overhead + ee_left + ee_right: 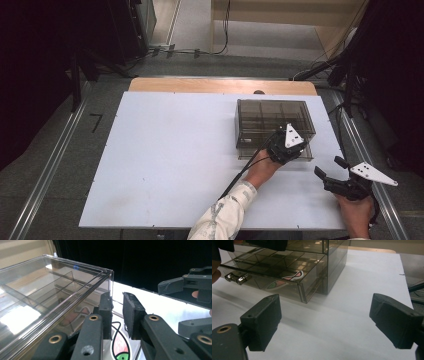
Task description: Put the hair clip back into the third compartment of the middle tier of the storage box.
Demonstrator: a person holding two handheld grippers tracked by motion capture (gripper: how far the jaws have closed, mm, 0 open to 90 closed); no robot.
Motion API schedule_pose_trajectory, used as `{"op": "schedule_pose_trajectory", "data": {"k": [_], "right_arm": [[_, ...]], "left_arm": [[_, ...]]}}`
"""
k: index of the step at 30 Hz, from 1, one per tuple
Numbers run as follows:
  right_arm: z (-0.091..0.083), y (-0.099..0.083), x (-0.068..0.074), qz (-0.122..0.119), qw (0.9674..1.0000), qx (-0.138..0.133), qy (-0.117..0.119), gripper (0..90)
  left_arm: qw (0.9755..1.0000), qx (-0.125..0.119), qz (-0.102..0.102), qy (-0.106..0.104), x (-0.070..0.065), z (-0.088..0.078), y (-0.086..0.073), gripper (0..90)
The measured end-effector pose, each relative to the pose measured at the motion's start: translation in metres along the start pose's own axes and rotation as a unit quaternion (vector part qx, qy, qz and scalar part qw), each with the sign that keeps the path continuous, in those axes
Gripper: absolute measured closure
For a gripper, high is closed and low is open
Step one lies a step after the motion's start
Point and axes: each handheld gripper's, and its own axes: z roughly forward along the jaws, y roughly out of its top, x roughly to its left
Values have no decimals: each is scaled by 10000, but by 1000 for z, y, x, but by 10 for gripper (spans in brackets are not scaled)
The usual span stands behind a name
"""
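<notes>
The fingers of the left gripper are parted by a narrow gap with nothing pressed between the pads, right at the front corner of a smoky transparent drawer box. In the high view this gripper is seen at the box's front edge, at about 6 o'clock of it. The bottom drawer is pulled out slightly; a sticker is seen lying inside, and a metal knob is fixed on its front. The right gripper's fingers are held wide apart above the white desk, with nothing between them, at about 4 o'clock of the box, well apart from it.
</notes>
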Motion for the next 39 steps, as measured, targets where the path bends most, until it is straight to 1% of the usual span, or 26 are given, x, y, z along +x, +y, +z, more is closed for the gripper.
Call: {"op": "schedule_pose_trajectory", "data": {"k": [3,4,6,10,13,18,21,24,27,31,33,39], "right_arm": [[0,0,0,12,10000,-1,0,91],[0,0,0,6,10000,-3,-3,91],[0,0,0,8,10000,2,-1,91],[1,0,0,-8,10000,-5,-9,91],[1,0,0,15,10000,17,-13,91],[1,0,-1,22,10000,39,-6,91],[1,1,-1,21,10000,50,-13,91],[1,1,-1,10,10000,68,-14,91],[2,1,-1,35,10000,89,-5,91],[3,1,-1,34,9999,97,-15,91],[3,1,-1,27,9999,106,-17,91],[3,1,-1,29,9999,102,-26,91]], "left_arm": [[10000,-14,-57,-66,1,-4,-1,721],[10000,-10,-45,-67,1,-5,-2,697],[9999,-58,-28,-109,1,-9,-2,676],[9999,-111,-2,-126,2,-17,-2,631],[9998,-167,-21,-133,5,-25,-3,591],[9996,-231,-70,-143,9,-41,-4,469],[9995,-258,-80,-136,13,-54,-6,392],[9996,-263,-79,-62,18,-69,-8,320],[9995,-306,-91,41,25,-85,-12,289],[9989,-362,-226,208,37,-103,-19,239],[9987,-342,-281,254,43,-111,-23,208],[9977,-374,-372,435,55,-130,-32,202]]}}
